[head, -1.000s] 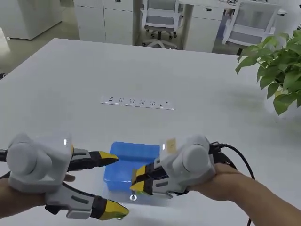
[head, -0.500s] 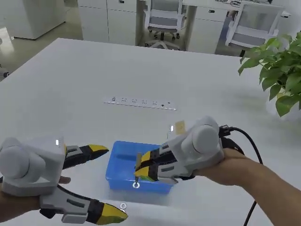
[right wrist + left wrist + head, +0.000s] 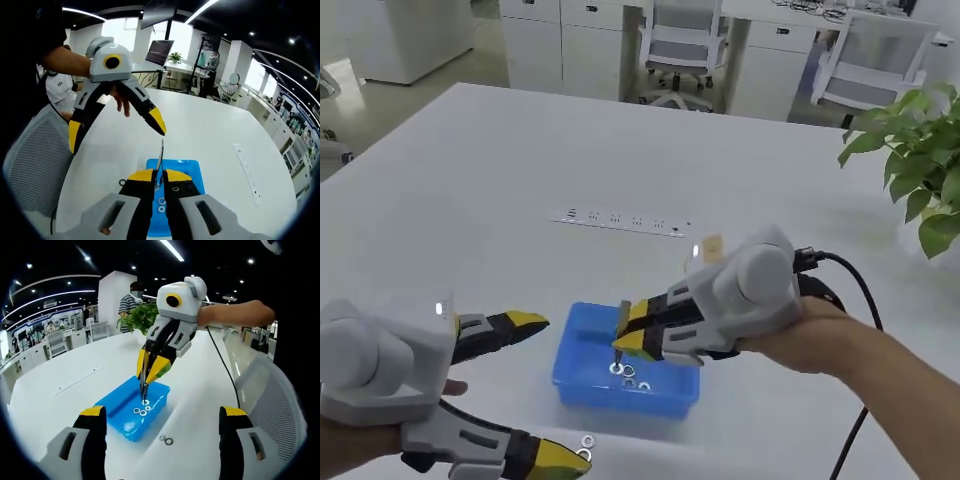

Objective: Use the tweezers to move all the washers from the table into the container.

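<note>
My right gripper (image 3: 625,343) is shut on thin metal tweezers (image 3: 618,345), whose tips reach down into the blue container (image 3: 575,385) at a washer (image 3: 616,369). Two more washers (image 3: 636,380) lie on the container floor. In the left gripper view the tweezers (image 3: 144,385) hang from the right gripper (image 3: 154,366) over the container (image 3: 117,412). My left gripper (image 3: 542,393) stands open in front of the container, with two loose washers (image 3: 586,442) on the table near its lower jaw. In the right gripper view, tweezers (image 3: 160,159) stick out between my shut jaws.
A white power strip (image 3: 620,220) is set into the table beyond the container. A green plant (image 3: 920,150) stands at the right edge. Office chairs (image 3: 675,45) are behind the table. A black cable (image 3: 855,300) trails from the right gripper.
The right gripper has carried the tweezers and a washer up from the table in front of the container, over its near wall and down inside. The left gripper stays open.
</note>
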Tool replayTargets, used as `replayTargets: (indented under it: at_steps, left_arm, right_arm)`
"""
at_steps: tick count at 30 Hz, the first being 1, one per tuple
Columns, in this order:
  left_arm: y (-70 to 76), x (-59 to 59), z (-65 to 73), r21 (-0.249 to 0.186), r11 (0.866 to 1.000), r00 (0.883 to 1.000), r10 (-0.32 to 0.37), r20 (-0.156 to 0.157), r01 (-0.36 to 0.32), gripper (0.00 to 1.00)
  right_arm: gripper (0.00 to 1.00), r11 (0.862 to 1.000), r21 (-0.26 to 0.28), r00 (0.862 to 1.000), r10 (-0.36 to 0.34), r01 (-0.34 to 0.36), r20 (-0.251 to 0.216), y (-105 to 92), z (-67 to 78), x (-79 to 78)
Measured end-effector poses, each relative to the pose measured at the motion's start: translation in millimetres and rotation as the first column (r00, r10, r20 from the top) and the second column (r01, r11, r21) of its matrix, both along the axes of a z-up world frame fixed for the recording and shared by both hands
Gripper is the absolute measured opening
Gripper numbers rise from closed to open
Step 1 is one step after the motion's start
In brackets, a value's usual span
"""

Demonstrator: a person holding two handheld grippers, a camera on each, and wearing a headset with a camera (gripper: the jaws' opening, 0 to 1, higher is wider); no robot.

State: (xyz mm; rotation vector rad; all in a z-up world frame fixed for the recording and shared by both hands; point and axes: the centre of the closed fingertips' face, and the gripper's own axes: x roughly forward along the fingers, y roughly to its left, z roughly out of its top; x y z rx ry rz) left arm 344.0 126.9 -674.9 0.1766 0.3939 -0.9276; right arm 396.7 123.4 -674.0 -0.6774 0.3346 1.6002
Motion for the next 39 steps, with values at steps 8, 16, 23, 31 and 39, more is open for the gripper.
replayTargets:
  at_steps: [8,16,23,31,39]
  left_arm:
    - [3.5,-1.1,-1.0,0.001,1.0,1.0,0.009,0.0,-0.009,0.99]
    - [6.9,-2.3,-1.3,-0.002,1.0,1.0,0.023,0.001,-0.023,0.99]
    - [8.3,-1.6,-0.5,-0.002,0.999,0.999,0.033,0.002,-0.033,0.99]
    - [11.3,1.2,0.4,0.001,0.999,0.999,0.039,0.004,-0.039,0.98]
    - [12.5,7.3,0.8,0.007,0.999,0.999,0.034,-0.001,-0.034,0.97]
  right_arm:
    - [0.08,1.0,0.004,1.0,0.0,0.0,0.016,5.0,-1.1,7.3]
    - [0.08,1.0,-0.009,1.0,-0.001,0.001,0.019,9.5,-13.5,15.9]
    - [0.08,1.0,-0.026,1.0,0.01,-0.01,0.007,12.9,-27.5,19.1]
    - [0.08,0.999,-0.04,1.0,0.023,-0.024,-0.005,16.5,-42.2,21.0]
    - [0.08,0.998,-0.047,0.999,0.028,-0.029,-0.03,19.8,-55.2,22.6]
